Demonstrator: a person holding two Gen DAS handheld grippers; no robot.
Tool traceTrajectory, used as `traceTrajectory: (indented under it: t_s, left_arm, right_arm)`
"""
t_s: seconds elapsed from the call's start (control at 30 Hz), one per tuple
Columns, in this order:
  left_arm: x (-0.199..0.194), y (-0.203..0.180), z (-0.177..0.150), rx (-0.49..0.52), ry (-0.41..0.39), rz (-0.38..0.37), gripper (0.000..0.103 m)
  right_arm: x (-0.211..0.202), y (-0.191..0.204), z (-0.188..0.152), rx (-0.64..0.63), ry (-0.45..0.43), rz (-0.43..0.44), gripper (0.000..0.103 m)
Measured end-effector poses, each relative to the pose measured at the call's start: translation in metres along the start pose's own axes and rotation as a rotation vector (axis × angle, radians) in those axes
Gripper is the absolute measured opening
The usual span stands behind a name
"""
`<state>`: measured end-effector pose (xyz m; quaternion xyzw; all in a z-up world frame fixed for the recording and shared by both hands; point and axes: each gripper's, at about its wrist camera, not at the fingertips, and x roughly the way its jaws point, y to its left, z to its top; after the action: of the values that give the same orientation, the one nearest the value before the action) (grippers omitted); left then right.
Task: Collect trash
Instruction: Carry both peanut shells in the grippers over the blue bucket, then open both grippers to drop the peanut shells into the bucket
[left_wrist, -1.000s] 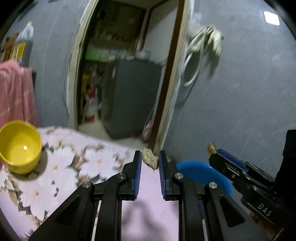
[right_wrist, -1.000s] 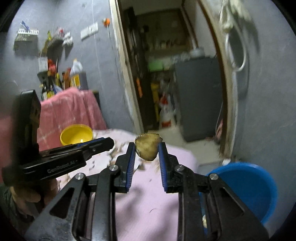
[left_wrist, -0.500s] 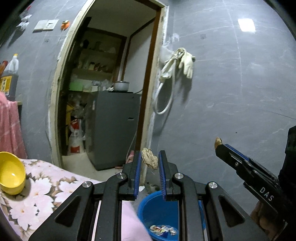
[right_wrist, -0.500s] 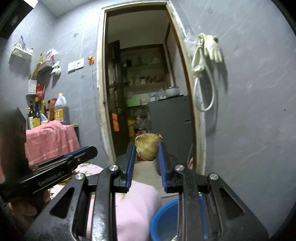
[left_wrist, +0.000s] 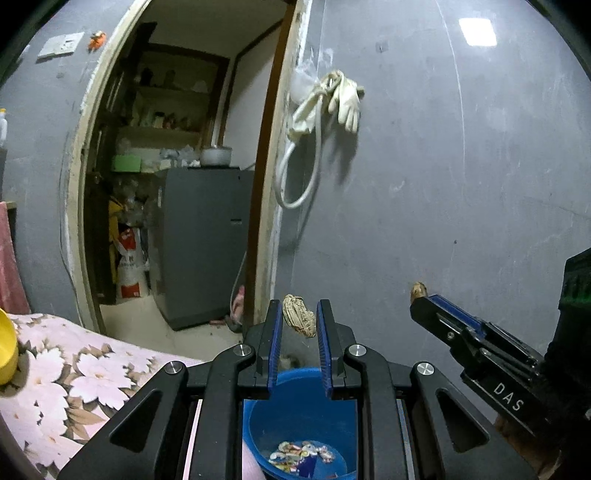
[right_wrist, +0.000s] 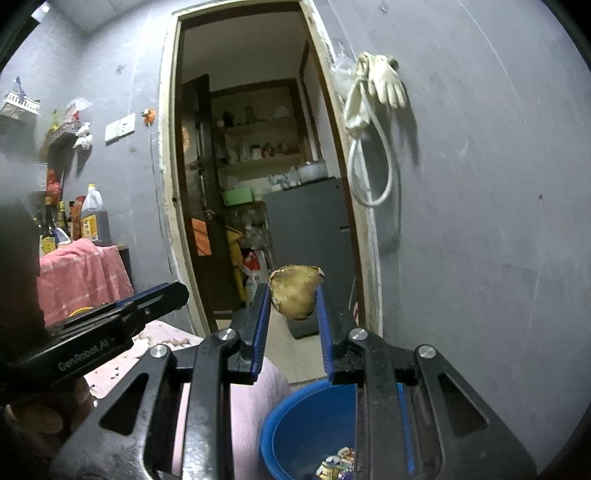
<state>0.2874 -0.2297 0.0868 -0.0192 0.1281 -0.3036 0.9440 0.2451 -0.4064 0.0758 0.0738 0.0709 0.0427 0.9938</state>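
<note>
**Grey wall, open doorway, two scraps held over a blue bucket**

Grey plaster and an open doorway fill the background of both views. A ribbed, shell-like scrap is pinched between the blue pads of the left gripper, which is nearly closed on it. A wider, curled brown scrap is clamped at the tips of the right gripper; what either scrap is made of cannot be told.

Directly below both grippers a blue bucket is seen, its rim largely hidden by the gripper frames and cut off at the lower edge. A small heap of colourful wrappers lies at its bottom; single pieces cannot be made out.

Beside the bucket, the edge of a table under a flowered cloth is visible, with only a sliver of a yellow bowl showing at the left border. A hand under the left gripper is dimly seen in the right view, blurred and dark. A pale glove and a looped hose hang on the wall by the door frame. Through the doorway a grey cabinet is seen; the shelves behind it are too dim to read.
</note>
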Motion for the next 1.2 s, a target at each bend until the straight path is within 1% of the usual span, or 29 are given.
traceTrajectory:
  t_s: [0.23, 0.4, 0.67, 0.73, 0.77, 0.8, 0.87, 1.0, 1.2]
  left_arm:
    - [0.033, -0.007, -0.017, -0.013, 0.113, 0.017, 0.015]
    - [0.058, -0.006, -0.031, -0.035, 0.211, 0.012, 0.016]
    - [0.096, 0.005, -0.059, -0.1, 0.367, -0.003, 0.016]
    - [0.103, 0.008, -0.065, -0.112, 0.399, -0.006, 0.018]
    - [0.106, 0.009, -0.067, -0.117, 0.411, -0.009, 0.022]
    - [0.107, 0.009, -0.069, -0.123, 0.419, -0.013, 0.028]
    - [0.107, 0.01, -0.073, -0.129, 0.419, -0.011, 0.032]
    - [0.104, 0.009, -0.076, -0.13, 0.424, -0.004, 0.032]
    - [0.094, 0.008, -0.073, -0.139, 0.403, 0.01, 0.032]
  right_arm:
    - [0.016, -0.02, -0.021, 0.049, 0.078, -0.026, 0.052]
    - [0.027, -0.034, -0.035, 0.086, 0.137, -0.039, 0.052]
    - [0.046, -0.053, -0.055, 0.138, 0.236, -0.053, 0.053]
    - [0.049, -0.055, -0.059, 0.141, 0.256, -0.058, 0.054]
    - [0.05, -0.056, -0.061, 0.146, 0.265, -0.06, 0.054]
    - [0.051, -0.057, -0.062, 0.149, 0.269, -0.06, 0.054]
    - [0.052, -0.06, -0.065, 0.157, 0.281, -0.065, 0.054]
    - [0.051, -0.062, -0.066, 0.17, 0.289, -0.073, 0.056]
    - [0.046, -0.061, -0.063, 0.173, 0.282, -0.079, 0.059]
